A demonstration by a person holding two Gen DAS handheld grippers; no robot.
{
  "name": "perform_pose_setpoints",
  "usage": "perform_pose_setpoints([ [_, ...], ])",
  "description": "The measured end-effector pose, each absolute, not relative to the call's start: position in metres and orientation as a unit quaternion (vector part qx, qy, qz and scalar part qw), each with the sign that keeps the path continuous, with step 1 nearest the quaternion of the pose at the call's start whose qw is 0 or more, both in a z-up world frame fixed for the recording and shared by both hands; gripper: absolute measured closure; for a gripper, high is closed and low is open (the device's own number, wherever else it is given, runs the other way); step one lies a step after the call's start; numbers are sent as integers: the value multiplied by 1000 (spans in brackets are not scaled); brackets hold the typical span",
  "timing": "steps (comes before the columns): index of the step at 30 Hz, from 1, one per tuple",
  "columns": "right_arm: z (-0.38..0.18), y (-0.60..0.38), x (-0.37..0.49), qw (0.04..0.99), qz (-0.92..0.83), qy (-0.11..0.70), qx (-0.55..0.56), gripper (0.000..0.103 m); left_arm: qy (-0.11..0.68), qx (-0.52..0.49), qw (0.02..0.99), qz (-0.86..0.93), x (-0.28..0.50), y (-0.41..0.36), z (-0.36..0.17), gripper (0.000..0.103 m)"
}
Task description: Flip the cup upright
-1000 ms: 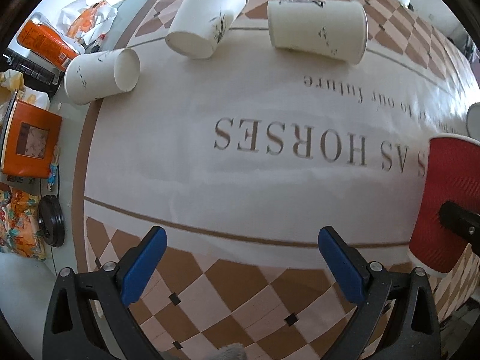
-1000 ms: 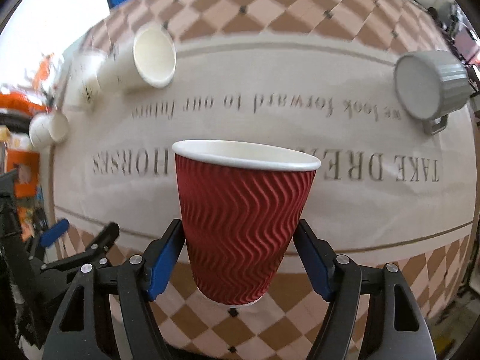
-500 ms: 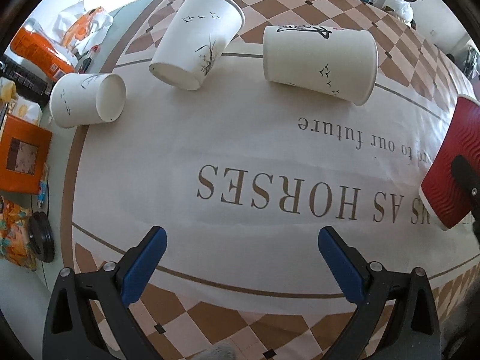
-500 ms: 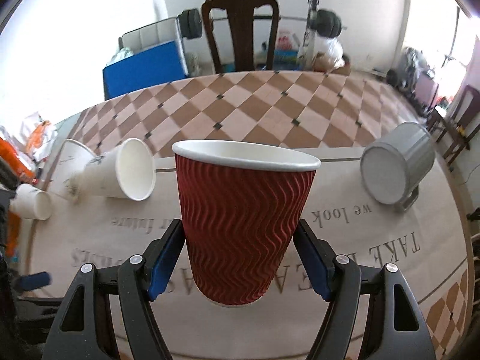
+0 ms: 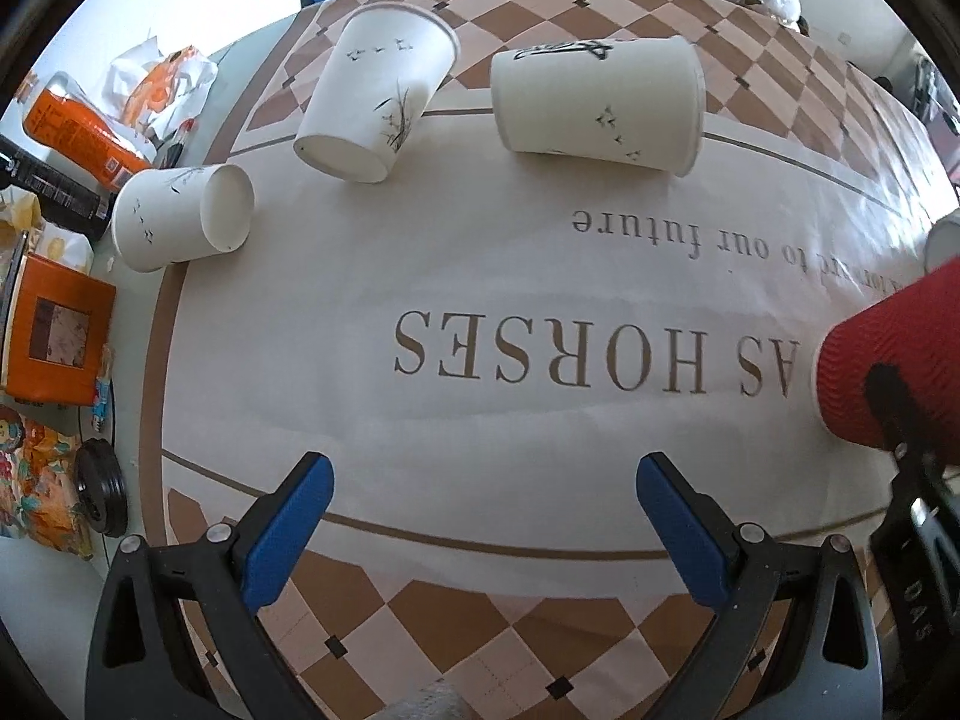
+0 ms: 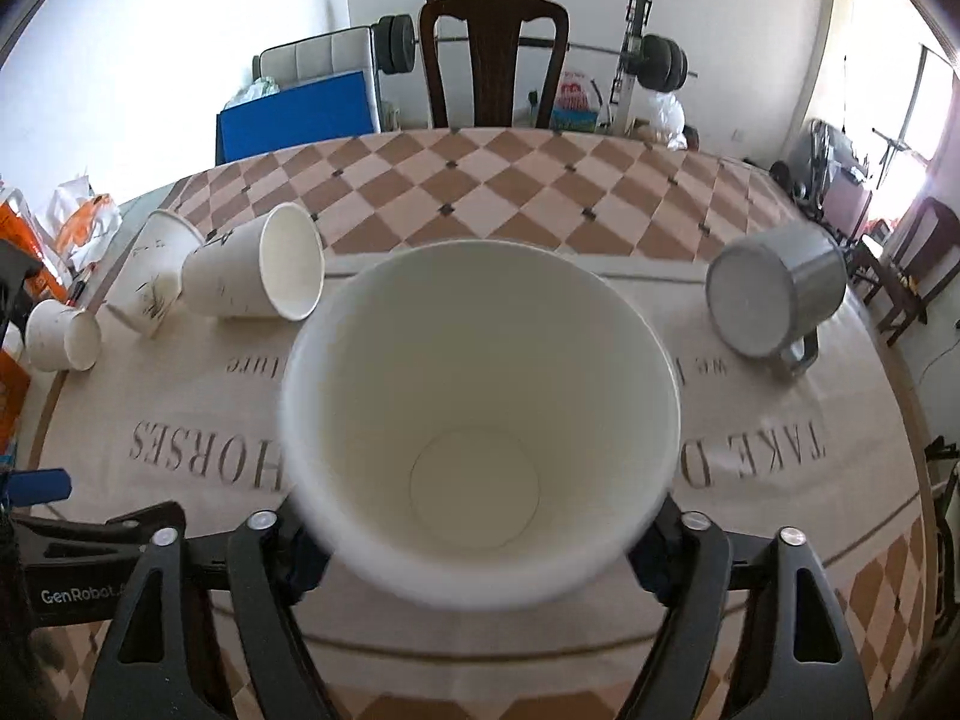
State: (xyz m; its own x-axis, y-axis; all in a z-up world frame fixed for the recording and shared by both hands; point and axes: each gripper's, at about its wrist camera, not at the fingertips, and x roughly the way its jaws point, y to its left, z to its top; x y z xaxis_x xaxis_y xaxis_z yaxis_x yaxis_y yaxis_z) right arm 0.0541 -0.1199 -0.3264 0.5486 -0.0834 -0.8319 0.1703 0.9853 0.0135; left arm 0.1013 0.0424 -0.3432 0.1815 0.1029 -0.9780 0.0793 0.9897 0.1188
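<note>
My right gripper is shut on a red ribbed paper cup. The cup is tipped so that its white inside faces the right wrist camera, above the tablecloth. In the left wrist view it hangs at the right edge, lying on its side in the air. My left gripper is open and empty, low over the near part of the cloth. Three white paper cups lie on their sides at the far left: a small one, one with a plant print and one beside it.
A grey mug lies on its side at the right of the cloth. Orange packets and boxes crowd the table's left edge. A dark wooden chair and a barbell rack stand behind the table.
My right gripper has tilted the red cup from upright in my grip to mouth toward the camera, and has lifted. My left gripper has shifted slightly and stays open.
</note>
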Motion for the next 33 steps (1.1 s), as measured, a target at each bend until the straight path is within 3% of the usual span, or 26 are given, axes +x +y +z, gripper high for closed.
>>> perform_pose_setpoints([
  [13, -269, -147, -14, 863, -121, 484, 81, 0, 597, 77, 798, -29, 65, 27, -281, 0],
  [33, -52, -189, -80, 854, -105, 505, 69, 0, 536, 53, 842, -36, -12, -10, -78, 0],
])
